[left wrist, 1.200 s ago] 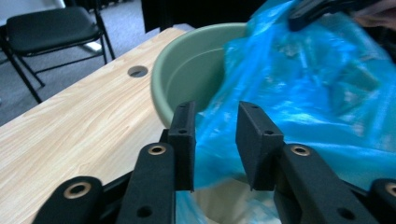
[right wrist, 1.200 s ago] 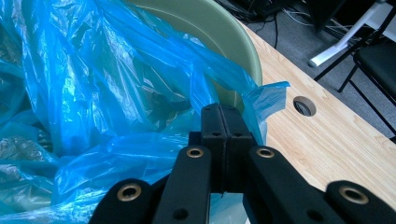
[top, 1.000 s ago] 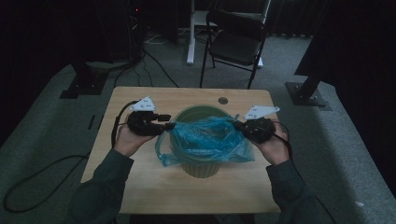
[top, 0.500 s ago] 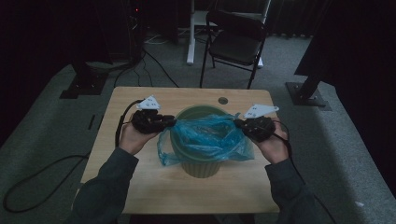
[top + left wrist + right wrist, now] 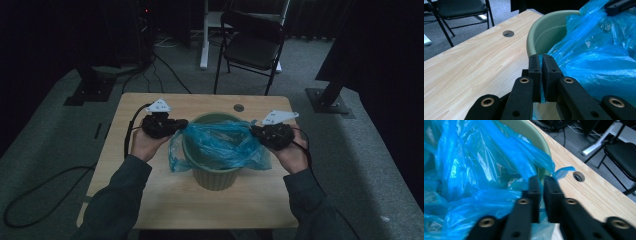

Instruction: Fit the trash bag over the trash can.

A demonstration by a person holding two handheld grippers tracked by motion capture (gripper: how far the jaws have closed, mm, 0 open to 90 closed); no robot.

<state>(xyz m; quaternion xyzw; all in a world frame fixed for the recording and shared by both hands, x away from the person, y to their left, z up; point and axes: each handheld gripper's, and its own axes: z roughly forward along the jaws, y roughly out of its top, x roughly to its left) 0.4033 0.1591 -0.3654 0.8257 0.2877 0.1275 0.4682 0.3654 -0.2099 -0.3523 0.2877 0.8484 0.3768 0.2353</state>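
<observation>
A green bin (image 5: pixel 215 177) stands mid-table with a blue plastic bag (image 5: pixel 220 145) draped in and over it. My left gripper (image 5: pixel 177 123) is at the bin's left rim; in the left gripper view its jaws (image 5: pixel 541 57) have just been closing and now pinch the bag's edge (image 5: pixel 594 57) beside the bin's rim (image 5: pixel 544 32). At the right rim is my right gripper (image 5: pixel 254 129). Its jaws (image 5: pixel 541 178) have just been opening and stand a narrow gap apart, with the bag's edge (image 5: pixel 474 170) still lying between them.
The wooden table (image 5: pixel 150 200) has a round cable hole (image 5: pixel 238 107) behind the bin. A black chair (image 5: pixel 255 47) stands beyond the far edge. Cables trail off the table's left side onto the floor.
My left gripper has moved right to the bin's rim and its jaws have closed on the bag's edge. The right hand has stayed in place.
</observation>
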